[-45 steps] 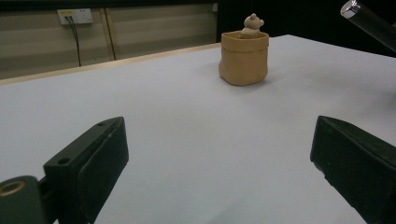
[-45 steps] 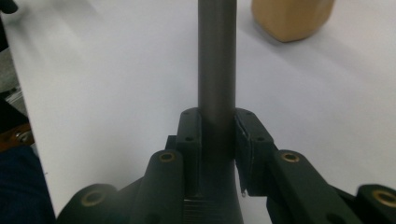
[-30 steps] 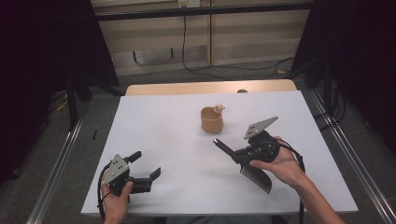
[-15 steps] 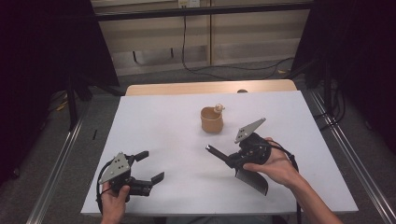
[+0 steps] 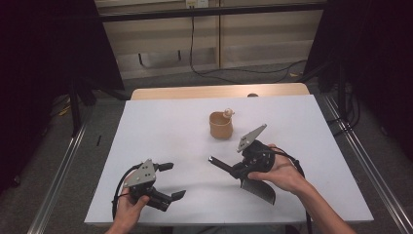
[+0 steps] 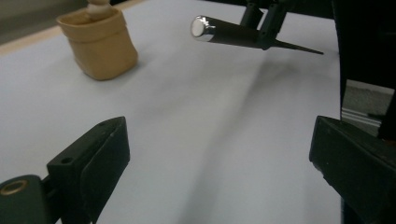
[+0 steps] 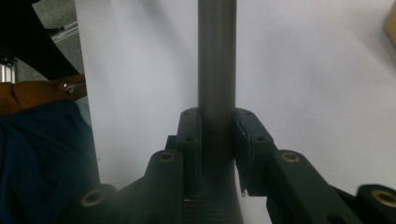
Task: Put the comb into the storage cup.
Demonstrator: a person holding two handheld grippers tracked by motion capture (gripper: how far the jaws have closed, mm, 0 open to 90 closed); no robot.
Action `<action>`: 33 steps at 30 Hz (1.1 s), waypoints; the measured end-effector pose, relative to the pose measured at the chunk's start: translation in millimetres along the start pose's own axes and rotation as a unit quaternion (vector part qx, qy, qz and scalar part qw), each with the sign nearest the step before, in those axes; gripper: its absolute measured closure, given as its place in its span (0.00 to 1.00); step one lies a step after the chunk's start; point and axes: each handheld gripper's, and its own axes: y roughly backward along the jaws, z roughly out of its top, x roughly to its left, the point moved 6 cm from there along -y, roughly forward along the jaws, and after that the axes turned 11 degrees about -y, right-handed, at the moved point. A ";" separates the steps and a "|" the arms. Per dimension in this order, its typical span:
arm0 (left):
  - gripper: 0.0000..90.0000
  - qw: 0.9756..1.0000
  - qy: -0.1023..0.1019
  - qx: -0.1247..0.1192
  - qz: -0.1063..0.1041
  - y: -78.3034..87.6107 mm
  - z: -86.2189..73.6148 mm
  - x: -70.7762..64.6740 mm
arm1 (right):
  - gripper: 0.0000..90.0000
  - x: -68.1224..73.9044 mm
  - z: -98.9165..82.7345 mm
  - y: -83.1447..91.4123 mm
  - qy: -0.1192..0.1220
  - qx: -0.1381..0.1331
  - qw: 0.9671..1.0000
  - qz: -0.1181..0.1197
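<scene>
So the right hand-held gripper (image 7: 216, 140) has its two black jaws clamped tight on a dark, round handle (image 7: 215, 70), one pad pressing each side. The handle runs straight up the middle and off the top edge, so its far end is cut off. Behind it is a plain white surface (image 7: 317, 79), with a sliver of something tan (image 7: 391, 23) poking in at the top right corner. Down the left side there's dark blue fabric (image 7: 42, 158), a bit of orange-brown cloth (image 7: 37, 93) above it, and grey floor (image 7: 51, 14) with a metal rail past the surface's edge.
</scene>
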 end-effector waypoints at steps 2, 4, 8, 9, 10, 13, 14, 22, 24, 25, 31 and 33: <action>0.06 1.000 -0.012 0.014 -0.011 -7.4 3.6 -3.2 | 0.81 -3.3 -2.4 -3.6 -0.003 0.012 1.000 -0.003; 0.06 0.999 -0.027 0.017 -0.025 -13.2 7.4 -5.6 | 0.81 -4.6 -2.9 -6.0 -0.006 0.016 1.000 -0.003; 0.05 0.998 -0.032 0.028 -0.042 -23.7 15.2 -8.0 | 0.81 -2.1 -2.8 -8.0 0.000 0.021 1.000 0.001; 0.04 0.998 -0.034 0.034 -0.048 -25.0 16.6 -7.9 | 0.81 -2.1 -3.2 -8.5 0.000 0.024 1.000 -0.001; 0.05 0.997 -0.037 0.034 -0.052 -26.3 17.8 -8.8 | 0.81 -1.9 -3.6 -9.3 0.000 0.026 1.000 -0.001; 0.04 0.996 -0.047 0.047 -0.062 -31.2 21.9 -9.8 | 0.81 -0.2 -3.9 -10.5 0.001 0.030 1.000 -0.001; 0.05 0.996 -0.049 0.048 -0.064 -33.3 23.7 -9.8 | 0.81 0.3 -3.7 -10.8 0.002 0.030 1.000 0.001; 0.05 0.989 -0.090 0.077 -0.086 -50.2 33.1 -10.4 | 0.81 0.5 -3.1 -15.9 0.002 0.050 0.999 0.003; 0.06 0.987 -0.101 0.081 -0.093 -52.8 34.0 -13.5 | 0.81 1.1 -3.6 -16.5 0.003 0.056 0.998 0.002; 0.07 0.987 -0.107 0.086 -0.090 -53.9 34.4 -13.6 | 0.81 1.3 -4.0 -16.7 0.004 0.060 0.998 0.001; 0.07 0.983 -0.127 0.101 -0.086 -61.5 35.2 -17.3 | 0.81 3.4 -6.0 -20.6 0.011 0.071 0.997 0.002; 0.07 0.983 -0.129 0.101 -0.086 -62.1 35.8 -16.8 | 0.81 3.6 -6.6 -22.0 0.008 0.077 0.997 0.001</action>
